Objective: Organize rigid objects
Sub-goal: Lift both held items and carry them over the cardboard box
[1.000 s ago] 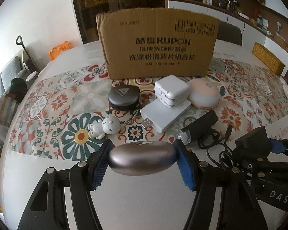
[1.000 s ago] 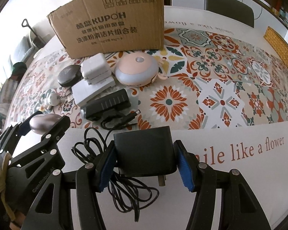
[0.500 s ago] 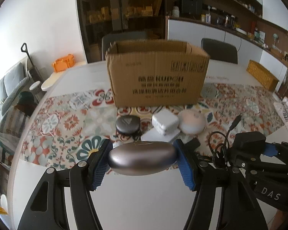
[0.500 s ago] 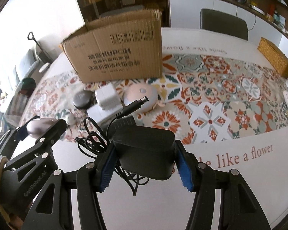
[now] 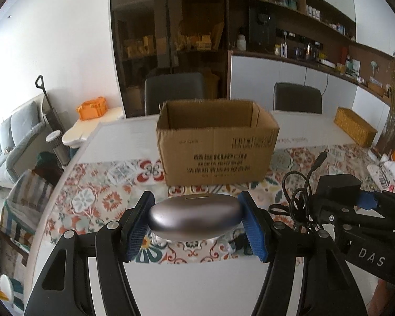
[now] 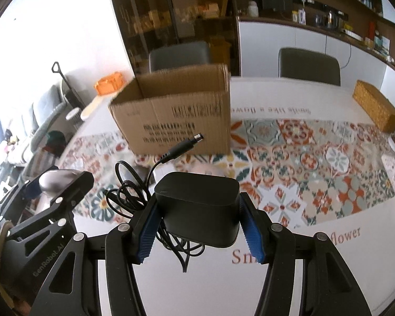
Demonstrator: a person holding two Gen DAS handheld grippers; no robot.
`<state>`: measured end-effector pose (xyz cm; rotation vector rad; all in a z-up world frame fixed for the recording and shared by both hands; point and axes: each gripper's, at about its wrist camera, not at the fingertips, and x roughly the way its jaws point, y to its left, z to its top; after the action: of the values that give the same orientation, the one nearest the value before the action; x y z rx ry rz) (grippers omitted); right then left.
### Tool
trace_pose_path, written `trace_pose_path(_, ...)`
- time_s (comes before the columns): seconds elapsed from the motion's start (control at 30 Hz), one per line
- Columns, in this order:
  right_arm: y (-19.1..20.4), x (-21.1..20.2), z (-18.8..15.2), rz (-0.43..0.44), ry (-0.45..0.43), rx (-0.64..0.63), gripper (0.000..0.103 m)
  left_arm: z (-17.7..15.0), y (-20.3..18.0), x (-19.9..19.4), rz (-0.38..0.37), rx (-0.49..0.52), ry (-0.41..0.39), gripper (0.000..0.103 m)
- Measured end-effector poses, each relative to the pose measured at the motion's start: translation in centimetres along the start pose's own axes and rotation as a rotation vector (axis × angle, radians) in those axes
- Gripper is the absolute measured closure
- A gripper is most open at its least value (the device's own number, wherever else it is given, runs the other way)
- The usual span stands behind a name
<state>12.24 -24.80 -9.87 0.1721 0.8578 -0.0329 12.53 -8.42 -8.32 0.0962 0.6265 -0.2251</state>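
Nearest us, our left gripper (image 5: 194,220) is clamped across the long axis of a smooth silver oval case (image 5: 194,220), and our right gripper (image 6: 198,218) is closed on a black rectangular power adapter (image 6: 197,210) trailing its coiled black cable (image 6: 134,197). Both are raised above the near edge of the tiled-pattern table (image 6: 316,158). Straight ahead stands the open brown cardboard box (image 5: 217,142), its mouth upward, slightly nearer our left gripper.

Box (image 5: 217,155): brown corrugated cardboard, matt, with printed black lettering.
Oval case (image 5: 194,217): smooth silvery shell with a satin metallic sheen.
Power adapter (image 6: 197,208): black plastic, smooth and matt.
Cable (image 6: 134,197): thin black rubbery cord.
Pads (image 5: 252,229): blue, ribbed rubber.
Surface (image 6: 289,163): patterned floral cloth, white border.
Basket (image 5: 354,129): woven straw.
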Motion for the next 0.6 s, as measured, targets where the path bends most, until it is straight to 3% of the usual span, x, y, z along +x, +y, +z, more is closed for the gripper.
trace_pose_path(0.23, 0.5, -2.3, 2.5, 0.009, -0.082, -0.007, 0.046, 2.7, 0.2, -2.0, -0.001, -0.007, -0.085, 0.038)
trace_pose_path(0.6, 0.8, -3.8, 6.3, 0.024, -0.176, -0.015, 0.046, 6.6, 0.8, -1.6, -0.004, -0.020, -0.107, 0.038)
